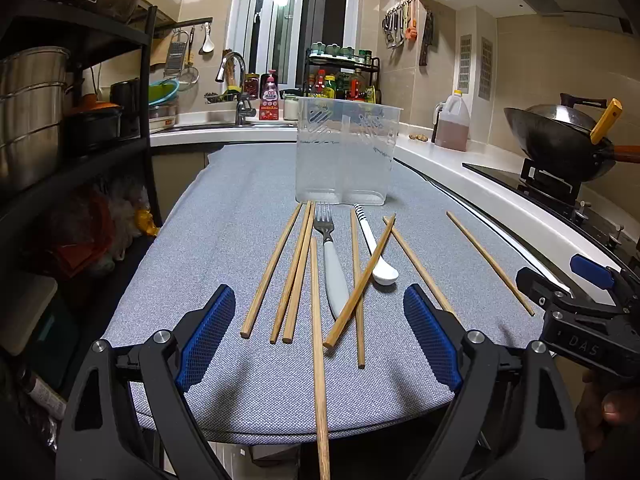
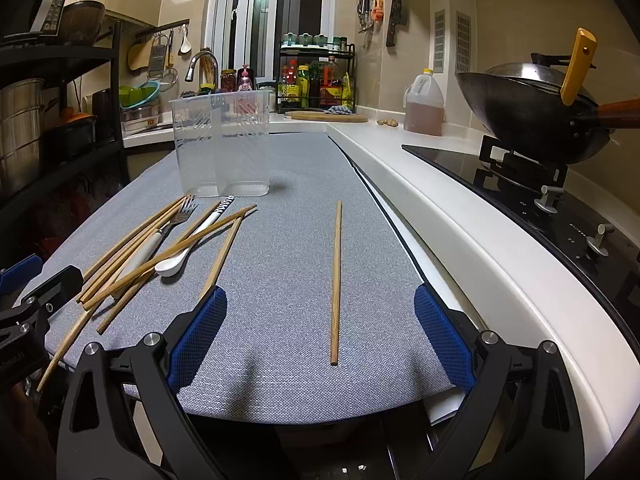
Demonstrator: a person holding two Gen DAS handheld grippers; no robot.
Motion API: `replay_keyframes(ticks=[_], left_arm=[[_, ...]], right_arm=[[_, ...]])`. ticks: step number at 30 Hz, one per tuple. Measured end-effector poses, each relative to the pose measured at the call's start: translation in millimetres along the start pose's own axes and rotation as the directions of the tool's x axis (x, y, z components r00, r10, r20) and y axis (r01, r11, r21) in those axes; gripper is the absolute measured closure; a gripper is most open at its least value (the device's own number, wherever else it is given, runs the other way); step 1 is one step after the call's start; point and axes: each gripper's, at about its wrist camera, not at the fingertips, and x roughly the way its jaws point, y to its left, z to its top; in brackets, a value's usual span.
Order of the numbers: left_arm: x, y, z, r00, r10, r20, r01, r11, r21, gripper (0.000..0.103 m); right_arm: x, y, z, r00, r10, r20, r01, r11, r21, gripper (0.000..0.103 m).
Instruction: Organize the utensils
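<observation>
Near the front edge of the surface [image 1: 240, 184], both tongs, left tongs [image 1: 319, 334] and right tongs [image 2: 320, 334], hover spread wide, holding nothing; one chopstick [image 2: 336, 280] lies apart from the fork [image 1: 332, 264].

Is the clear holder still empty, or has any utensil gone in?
Empty: the upright holder shows nothing through its clear walls; the fork, spoon and chopsticks lie on the mat.

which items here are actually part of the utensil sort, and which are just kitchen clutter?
Job items:
- clear plastic two-compartment holder
- wooden chopsticks, one lying apart
- white-handled metal fork
- white ceramic spoon with striped handle
- left tool and right tool, both open, empty

Just lying about:
- dark wok on the stove
- oil jug
- condiment rack
- steel faucet
</observation>
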Motion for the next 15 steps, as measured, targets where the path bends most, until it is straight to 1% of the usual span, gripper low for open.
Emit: replay_keyframes(ticks=[6, 7, 8, 9, 10, 11, 12, 13, 14, 15], left_arm=[[0, 0, 0, 1.000, -0.006, -0.001, 0.006, 1.000, -0.001, 0.020], [-1, 1, 1, 1.000, -0.009, -0.001, 0.009, 1.000, -0.002, 0.021], [-1, 2, 1, 1.000, -0.015, -0.004, 0.015, 1.000, -0.003, 0.023], [-1, 5, 1, 1.000, -0.020, -0.008, 0.020, 1.000, -0.006, 0.028], [-1, 7, 2, 1.000, -0.022, -0.013, 0.022, 1.000, -0.013, 0.033], [0, 11, 2, 1.000, -0.023, -0.019, 0.023, 0.999, -0.027, 0.036], [1, 15, 3, 0.999, -0.022, -0.025, 0.021, 0.999, -0.039, 0.043], [2, 18, 3, 0.999, -0.017, -0.031, 0.015, 0.999, -0.050, 0.050], [4, 22, 3, 0.999, -0.008, -0.041, 0.005, 0.998, -0.062, 0.053], [5, 25, 3, 0.999, 0.001, -0.046, -0.004, 0.998, -0.069, 0.059]], right_arm=[[0, -1, 0, 1.000, -0.008, 0.002, 0.008, 1.000, -0.004, 0.011], [0, -1, 0, 1.000, -0.023, 0.006, 0.023, 1.000, -0.010, 0.012], [0, -1, 1, 0.999, -0.039, 0.009, 0.039, 0.999, -0.013, 0.016], [0, -2, 1, 0.999, -0.049, 0.010, 0.049, 0.999, -0.011, 0.021], [2, -5, 2, 0.999, -0.053, 0.004, 0.053, 0.999, -0.006, 0.023], [4, -5, 1, 0.998, -0.056, -0.004, 0.056, 0.998, -0.001, 0.028], [7, -8, 1, 0.998, -0.058, -0.015, 0.058, 0.998, 0.006, 0.031], [9, -9, 0, 0.998, -0.057, -0.024, 0.057, 0.998, 0.013, 0.032], [12, -11, 0, 0.998, -0.051, -0.035, 0.051, 0.998, 0.023, 0.034], [15, -14, -1, 0.998, -0.042, -0.050, 0.044, 0.998, 0.034, 0.036]])
